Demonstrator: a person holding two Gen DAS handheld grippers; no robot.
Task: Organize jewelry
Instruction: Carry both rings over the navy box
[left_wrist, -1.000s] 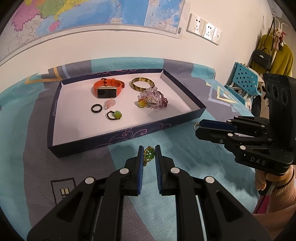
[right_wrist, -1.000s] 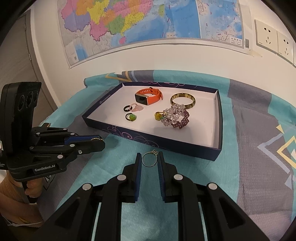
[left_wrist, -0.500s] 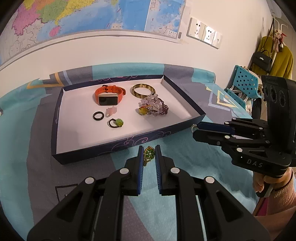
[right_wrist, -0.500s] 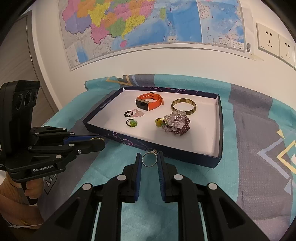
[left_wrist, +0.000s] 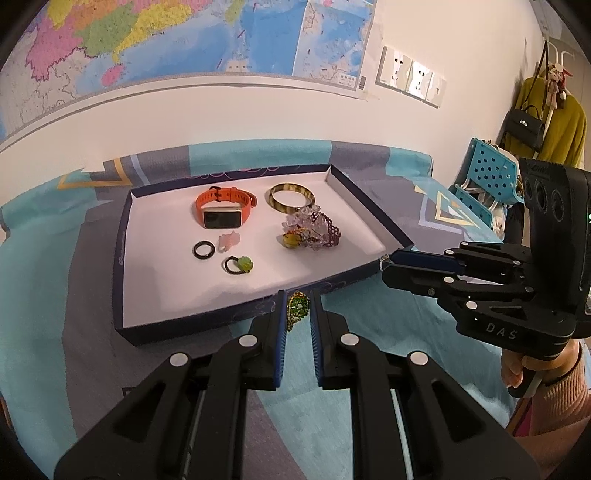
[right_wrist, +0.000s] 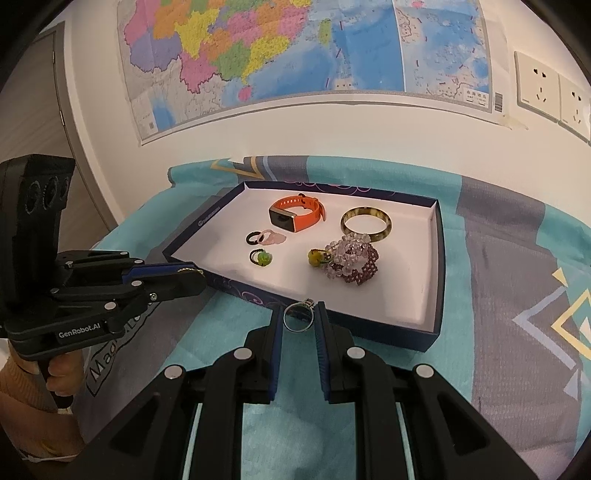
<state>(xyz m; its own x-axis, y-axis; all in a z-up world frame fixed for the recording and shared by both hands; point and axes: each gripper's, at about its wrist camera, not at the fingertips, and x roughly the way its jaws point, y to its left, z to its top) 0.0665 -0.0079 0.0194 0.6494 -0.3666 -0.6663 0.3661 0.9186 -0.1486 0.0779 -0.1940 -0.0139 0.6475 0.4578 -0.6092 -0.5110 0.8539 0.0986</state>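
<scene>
While tray (left_wrist: 123, 258) lies on desk just ahead, left gripper (left_wrist: 298, 314) clamps fingers on green ornament (left_wrist: 297, 308), right gripper (right_wrist: 298, 317) pinches silver ring (right_wrist: 297, 318). Advice: clear near wall, lower onto bare white floor, then release.

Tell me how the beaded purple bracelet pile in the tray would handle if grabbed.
The beaded bracelets lie slumped in a heap, so they would probably hang floppy. Strands look tangled, so several may lift together, perhaps dragging the yellow bead. Round faceted beads might slip.
</scene>
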